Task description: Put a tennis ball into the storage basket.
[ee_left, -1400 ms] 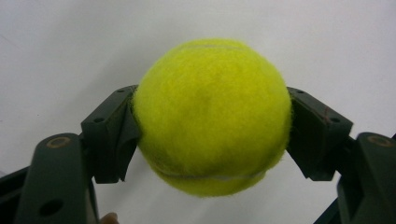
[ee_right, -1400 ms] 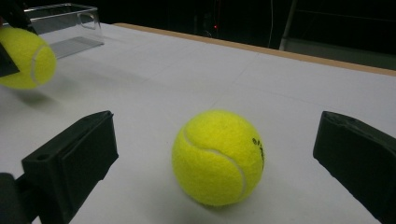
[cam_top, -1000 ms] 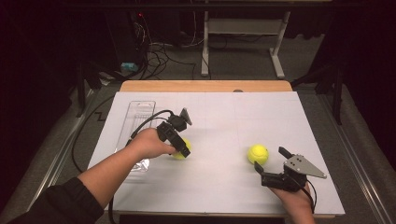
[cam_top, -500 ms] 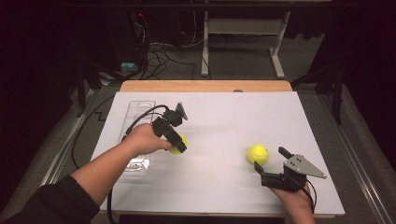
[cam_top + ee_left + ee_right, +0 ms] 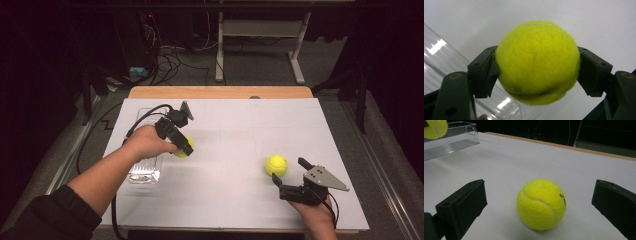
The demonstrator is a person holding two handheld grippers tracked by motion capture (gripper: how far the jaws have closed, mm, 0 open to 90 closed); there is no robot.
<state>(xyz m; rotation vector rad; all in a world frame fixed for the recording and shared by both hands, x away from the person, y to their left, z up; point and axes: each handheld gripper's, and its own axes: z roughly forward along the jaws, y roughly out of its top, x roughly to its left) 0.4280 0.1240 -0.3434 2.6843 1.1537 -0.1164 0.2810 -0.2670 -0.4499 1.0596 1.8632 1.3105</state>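
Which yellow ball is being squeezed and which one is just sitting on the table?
The ball in the left gripper is squeezed between its jaws. The other ball sits free on the table.

One yellow tennis ball (image 5: pixel 537 62) sits clamped aloft; the other ball (image 5: pixel 541 204) rests on the white tabletop.

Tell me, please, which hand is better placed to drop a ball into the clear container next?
Left, probably. The left gripper is already clamped on a tennis ball, right beside the clear container. The right gripper stands open around the other ball, which sits on the table, far from it.
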